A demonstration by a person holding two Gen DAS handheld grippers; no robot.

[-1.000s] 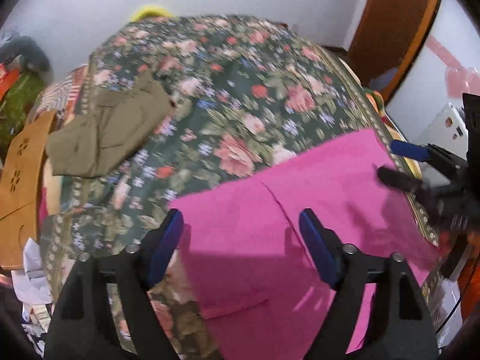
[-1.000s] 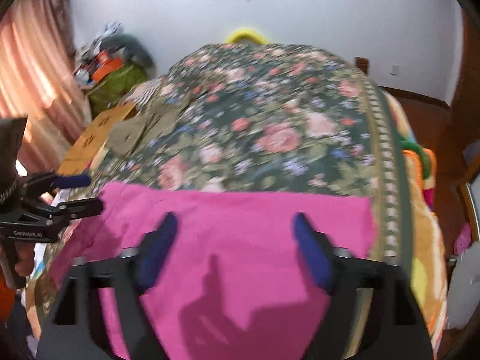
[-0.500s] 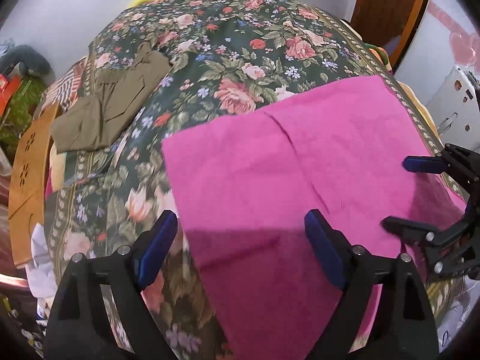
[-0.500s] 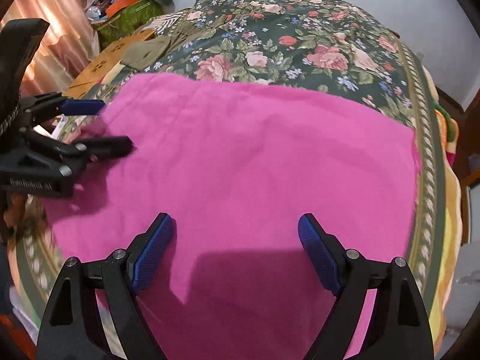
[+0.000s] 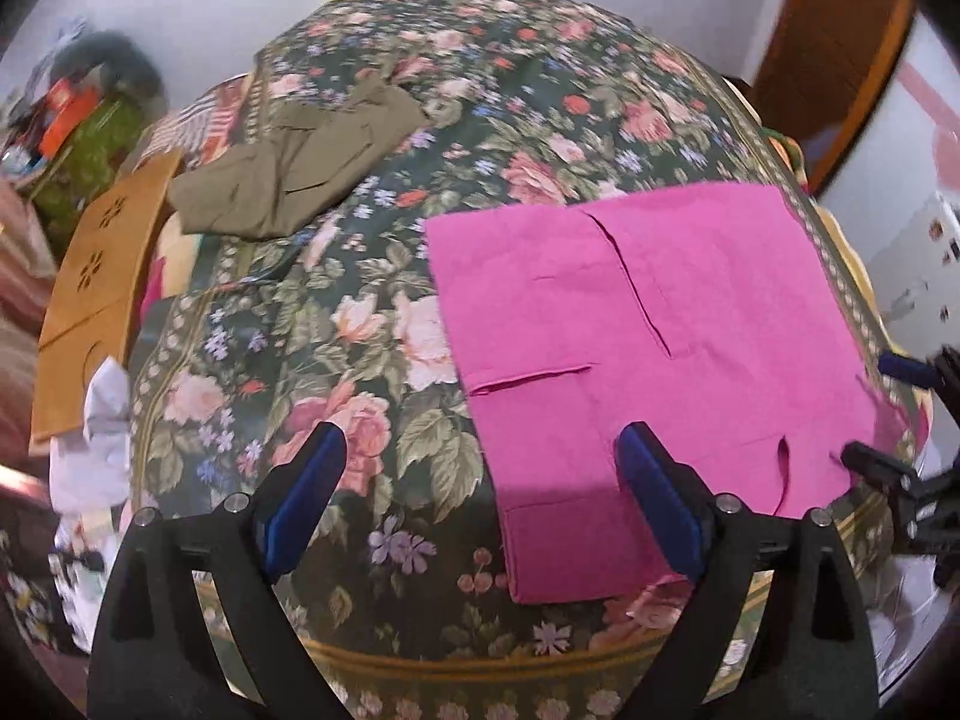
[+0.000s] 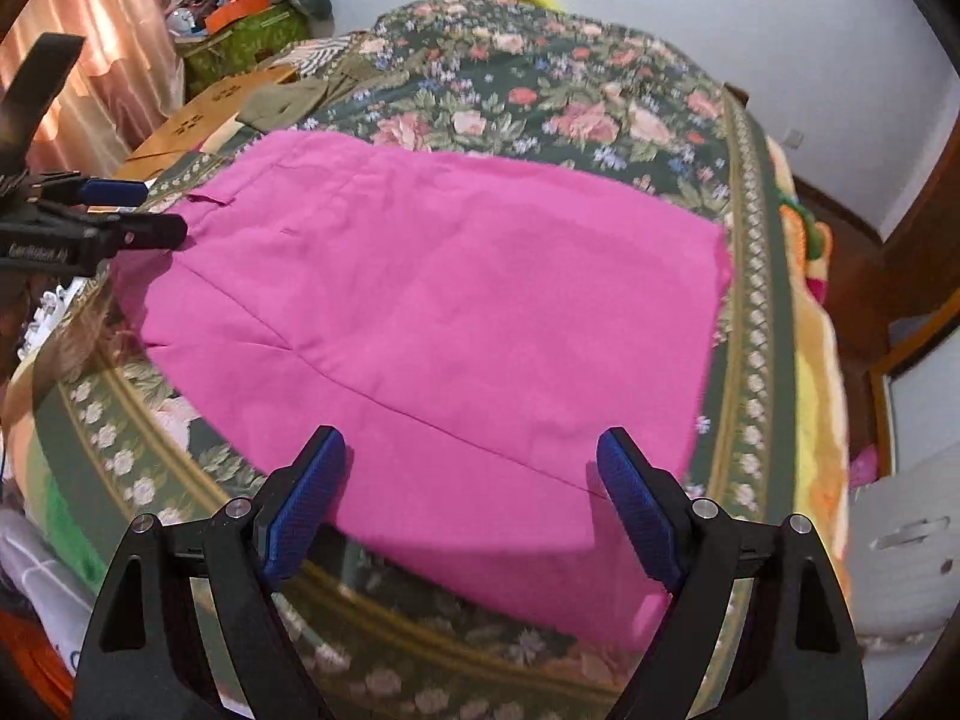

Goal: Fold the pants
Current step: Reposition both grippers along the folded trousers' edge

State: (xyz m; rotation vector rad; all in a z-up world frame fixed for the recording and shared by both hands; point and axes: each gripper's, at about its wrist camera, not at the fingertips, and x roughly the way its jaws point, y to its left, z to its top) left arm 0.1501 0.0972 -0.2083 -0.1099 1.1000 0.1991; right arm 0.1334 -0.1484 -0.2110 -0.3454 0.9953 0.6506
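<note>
Pink pants (image 5: 648, 336) lie flat on the floral bedspread (image 5: 336, 324), at the near right part of the bed; they also show in the right wrist view (image 6: 456, 312). My left gripper (image 5: 480, 492) is open and empty, hovering above the pants' near left edge. It shows from the side in the right wrist view (image 6: 138, 210). My right gripper (image 6: 465, 498) is open and empty above the pants' near edge. It shows at the right edge of the left wrist view (image 5: 882, 414), open beside the pants' right edge.
Folded olive pants (image 5: 300, 168) lie at the far left of the bed. A brown cardboard sheet (image 5: 96, 276) leans off the left side. Clutter and a green box (image 6: 246, 42) stand by the curtain. A wooden door (image 5: 834, 48) is at the far right.
Both grippers have pulled back toward the near edge of the bed and lifted a little. The pink pants now lie flat and untouched, with their seams and pocket slits showing.
</note>
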